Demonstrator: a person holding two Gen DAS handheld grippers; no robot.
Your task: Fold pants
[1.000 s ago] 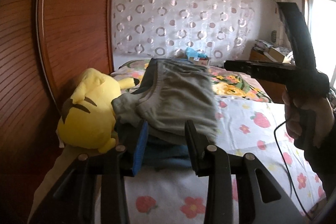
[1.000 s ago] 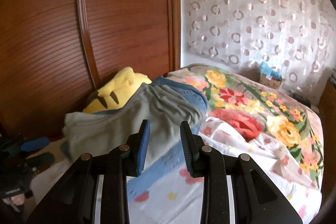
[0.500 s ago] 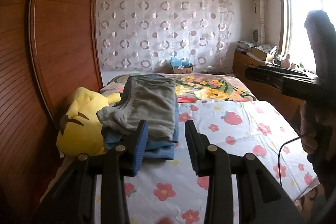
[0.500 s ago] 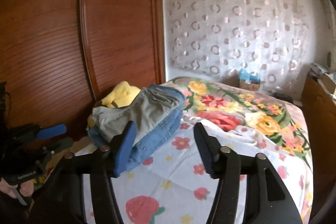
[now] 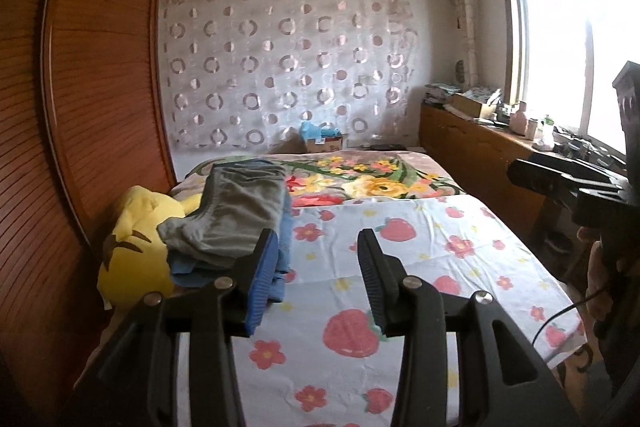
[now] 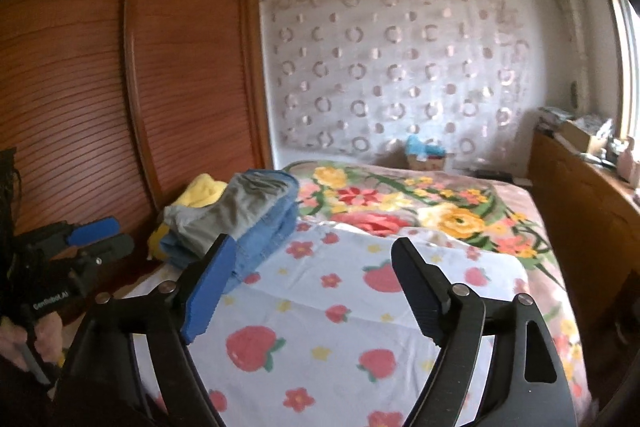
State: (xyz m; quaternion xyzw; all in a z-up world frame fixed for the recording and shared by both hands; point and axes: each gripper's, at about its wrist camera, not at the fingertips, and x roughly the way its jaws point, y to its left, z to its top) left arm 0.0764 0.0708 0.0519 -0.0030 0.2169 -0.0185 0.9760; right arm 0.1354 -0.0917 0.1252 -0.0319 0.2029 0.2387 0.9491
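Observation:
Folded grey pants (image 5: 236, 215) lie on top of folded blue jeans (image 5: 280, 259) in a stack at the left edge of the bed, against a yellow plush toy (image 5: 136, 251). The stack also shows in the right wrist view, grey pants (image 6: 228, 211) over jeans (image 6: 268, 239). My left gripper (image 5: 318, 247) is open and empty, held back from the stack above the strawberry sheet. My right gripper (image 6: 314, 255) is open wide and empty, also clear of the stack. Each gripper shows at the edge of the other's view.
The bed has a white strawberry-print sheet (image 5: 400, 267) in front and a floral blanket (image 5: 372, 179) behind. A wooden wardrobe (image 5: 92, 107) stands along the left. A wooden cabinet (image 5: 480, 155) with clutter runs under the window on the right. A cardboard box (image 5: 324, 141) sits beyond the bed.
Both grippers have pulled back and away from the stack of pants, which now looks smaller and farther. The right gripper's jaws have opened wider; the left's have opened a little.

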